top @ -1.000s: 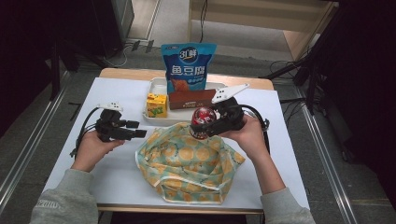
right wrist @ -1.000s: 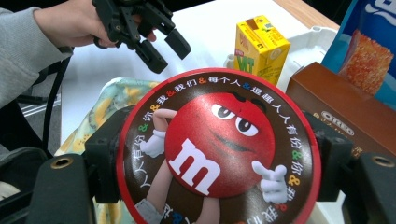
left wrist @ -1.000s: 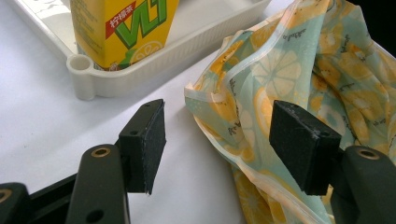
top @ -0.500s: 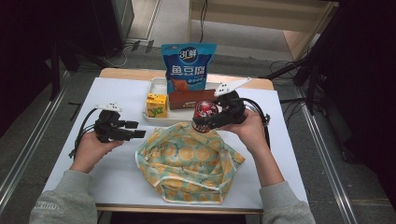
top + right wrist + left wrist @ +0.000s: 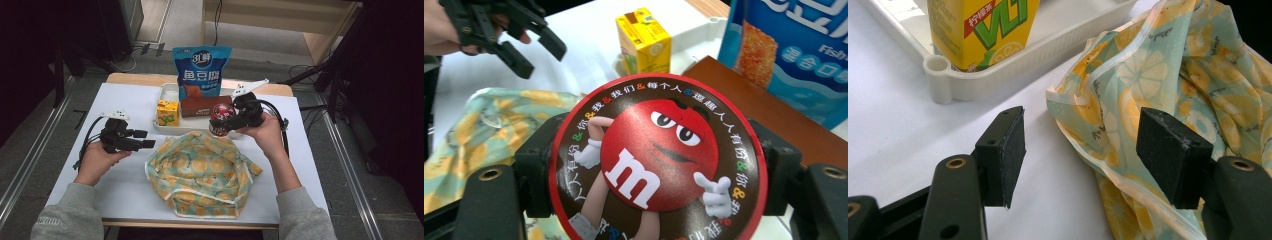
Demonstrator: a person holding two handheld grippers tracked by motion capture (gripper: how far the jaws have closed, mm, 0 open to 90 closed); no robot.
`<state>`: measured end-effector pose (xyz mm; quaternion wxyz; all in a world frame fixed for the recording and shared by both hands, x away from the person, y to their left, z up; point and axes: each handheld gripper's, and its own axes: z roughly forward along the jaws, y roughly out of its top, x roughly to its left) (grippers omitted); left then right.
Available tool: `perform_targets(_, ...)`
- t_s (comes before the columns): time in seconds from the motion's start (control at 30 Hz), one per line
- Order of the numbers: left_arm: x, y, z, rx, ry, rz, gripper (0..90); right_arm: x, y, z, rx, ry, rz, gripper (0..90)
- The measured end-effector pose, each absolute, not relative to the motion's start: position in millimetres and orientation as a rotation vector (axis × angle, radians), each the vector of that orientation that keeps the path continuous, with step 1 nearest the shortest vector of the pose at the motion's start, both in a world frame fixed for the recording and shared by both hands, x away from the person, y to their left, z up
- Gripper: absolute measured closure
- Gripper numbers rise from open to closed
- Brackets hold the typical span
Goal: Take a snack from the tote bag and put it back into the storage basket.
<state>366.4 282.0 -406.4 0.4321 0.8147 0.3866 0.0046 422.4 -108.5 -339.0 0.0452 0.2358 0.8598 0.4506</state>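
My right gripper [image 5: 223,120] is shut on a round red and brown candy tin [image 5: 221,116], held above the far edge of a lemon-print cloth bag [image 5: 200,170]. In the right gripper view the tin's lid [image 5: 659,160] faces the camera between the two jaws. At the bag's left edge my left gripper [image 5: 148,139] stands open, low over the table. The left gripper view has the bag's hem [image 5: 1108,150] lying between its pads [image 5: 1007,155], untouched.
A white tray [image 5: 165,125] behind the bag holds a yellow juice carton [image 5: 168,112], a brown box [image 5: 200,106] and an upright blue snack bag [image 5: 201,72]. The white table [image 5: 120,100] has bare surface at left and front left.
My right gripper has carried the tin a little up and away from the bag, towards the tray. The left gripper has stayed put.
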Motion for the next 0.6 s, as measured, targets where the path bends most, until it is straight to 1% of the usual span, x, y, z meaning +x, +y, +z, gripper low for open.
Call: perform_targets(0.6,366,282,-407,2.037,0.961,0.013,36.6,449,-117,-357,0.823,2.592,1.330,25.9)
